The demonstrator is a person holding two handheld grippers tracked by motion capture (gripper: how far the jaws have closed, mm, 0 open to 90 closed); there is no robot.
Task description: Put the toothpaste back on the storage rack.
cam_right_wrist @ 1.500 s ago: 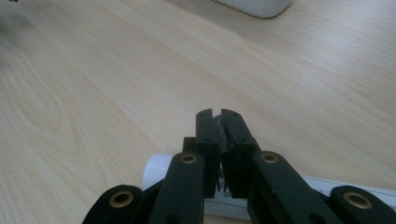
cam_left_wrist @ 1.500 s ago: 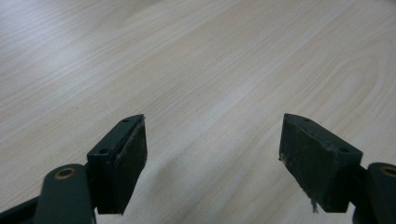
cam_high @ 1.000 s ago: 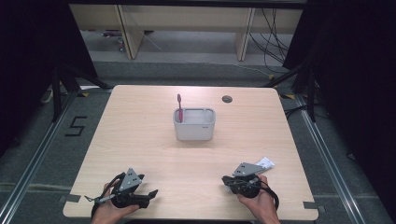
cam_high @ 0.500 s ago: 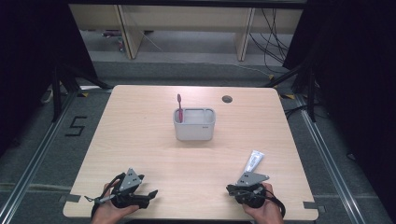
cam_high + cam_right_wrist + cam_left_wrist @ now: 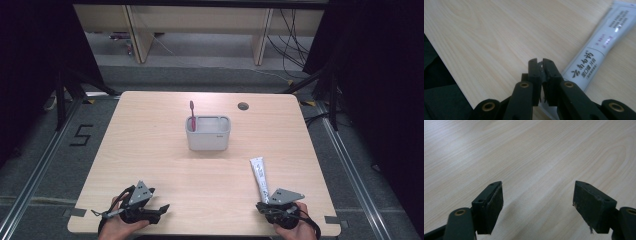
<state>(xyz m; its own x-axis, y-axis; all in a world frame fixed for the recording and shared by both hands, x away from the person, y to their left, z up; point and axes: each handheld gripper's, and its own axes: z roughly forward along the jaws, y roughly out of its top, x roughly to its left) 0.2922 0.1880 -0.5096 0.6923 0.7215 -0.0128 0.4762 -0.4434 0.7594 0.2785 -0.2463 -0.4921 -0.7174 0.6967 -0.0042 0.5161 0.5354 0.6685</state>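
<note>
Swings toothpaste tube (image 5: 260, 176) round toward far holder (image 5: 208, 136), right gripper (image 5: 266, 203) clamped on its near end, left gripper (image 5: 161, 210) wide open, empty.

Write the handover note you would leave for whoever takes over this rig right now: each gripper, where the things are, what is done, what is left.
Left gripper: open, holding nothing, low over the table near its front edge.
Right gripper: shut, nothing clearly between its jaws; the toothpaste tube lies flat beside it.
Grey holder: mid-table, with a red toothbrush standing in it.
Done: toothbrush is in the holder.
Left: probably grip the tube and put it in the holder.
</note>
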